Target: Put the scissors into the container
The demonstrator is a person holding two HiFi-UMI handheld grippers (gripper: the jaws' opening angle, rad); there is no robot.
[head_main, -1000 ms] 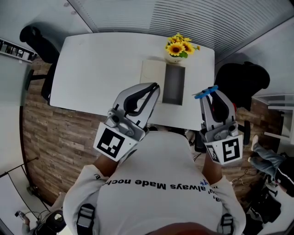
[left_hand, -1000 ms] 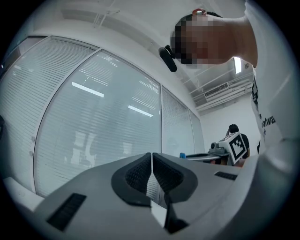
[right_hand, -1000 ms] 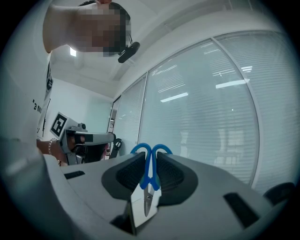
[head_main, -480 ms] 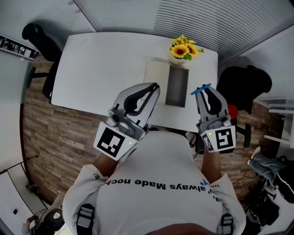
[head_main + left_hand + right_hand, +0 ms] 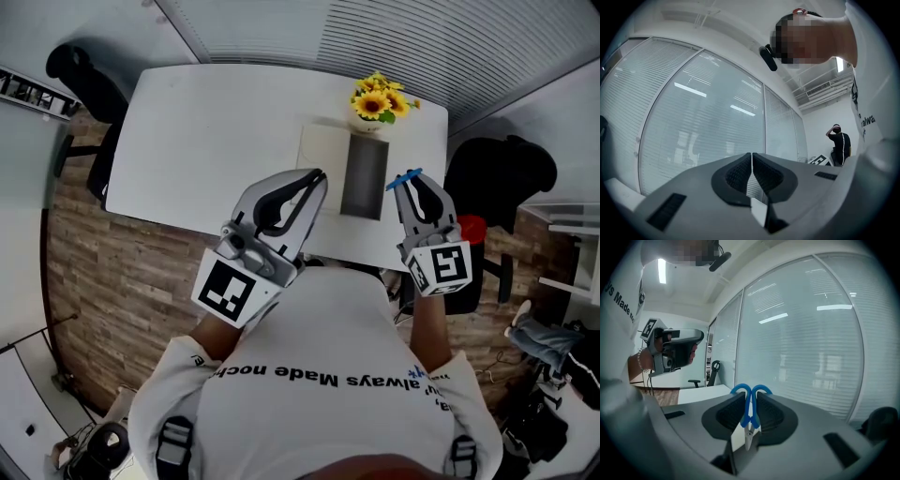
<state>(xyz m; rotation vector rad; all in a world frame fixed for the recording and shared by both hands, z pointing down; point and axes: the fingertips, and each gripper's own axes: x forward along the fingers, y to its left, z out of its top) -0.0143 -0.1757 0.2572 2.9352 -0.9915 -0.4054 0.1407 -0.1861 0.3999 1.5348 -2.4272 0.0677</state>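
A pair of blue-handled scissors (image 5: 749, 414) is clamped between the jaws of the right hand-held gripper (image 5: 411, 183), handle loops outward. It is held just right of the dark grey rectangular container (image 5: 364, 178) on the white desk (image 5: 216, 122). The left hand-held gripper (image 5: 752, 159) is closed and empty.

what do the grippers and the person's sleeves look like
Both the left gripper and right gripper have pale grey shells with black ribbed pads and a white cube carrying black square markers. The sleeves are white.
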